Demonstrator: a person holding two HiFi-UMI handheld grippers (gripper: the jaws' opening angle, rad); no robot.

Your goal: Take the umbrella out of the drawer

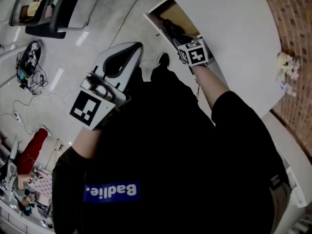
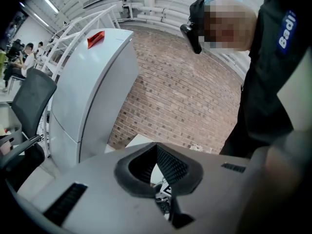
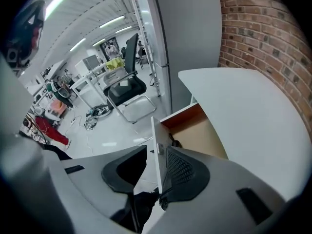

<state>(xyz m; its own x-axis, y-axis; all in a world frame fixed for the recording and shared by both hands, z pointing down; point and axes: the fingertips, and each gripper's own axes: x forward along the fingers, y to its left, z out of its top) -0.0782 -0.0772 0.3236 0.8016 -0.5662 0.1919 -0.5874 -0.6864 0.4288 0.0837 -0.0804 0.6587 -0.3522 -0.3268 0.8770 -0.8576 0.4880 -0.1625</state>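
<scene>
The drawer [image 1: 181, 16] stands pulled out from under the white table [image 1: 229, 33], its wooden inside [image 3: 202, 133] showing. My right gripper [image 1: 170, 29] points steeply down over the drawer's front panel [image 3: 155, 145], jaws apart and nothing between its pads. A small dark shape [image 3: 174, 143] lies just behind that panel; I cannot tell whether it is the umbrella. My left gripper [image 1: 137, 46] is held up away from the drawer, roughly level and facing the brick wall [image 2: 180, 91]. Its pads [image 2: 173, 167] meet at the tips with nothing in them.
A black office chair [image 3: 127, 84] stands on the floor beyond the drawer. A tall white cabinet [image 2: 92, 82] rises beside the table. Cables [image 1: 29, 62] and a red thing [image 1: 31, 150] lie on the floor to the left. Brick wall runs behind the table.
</scene>
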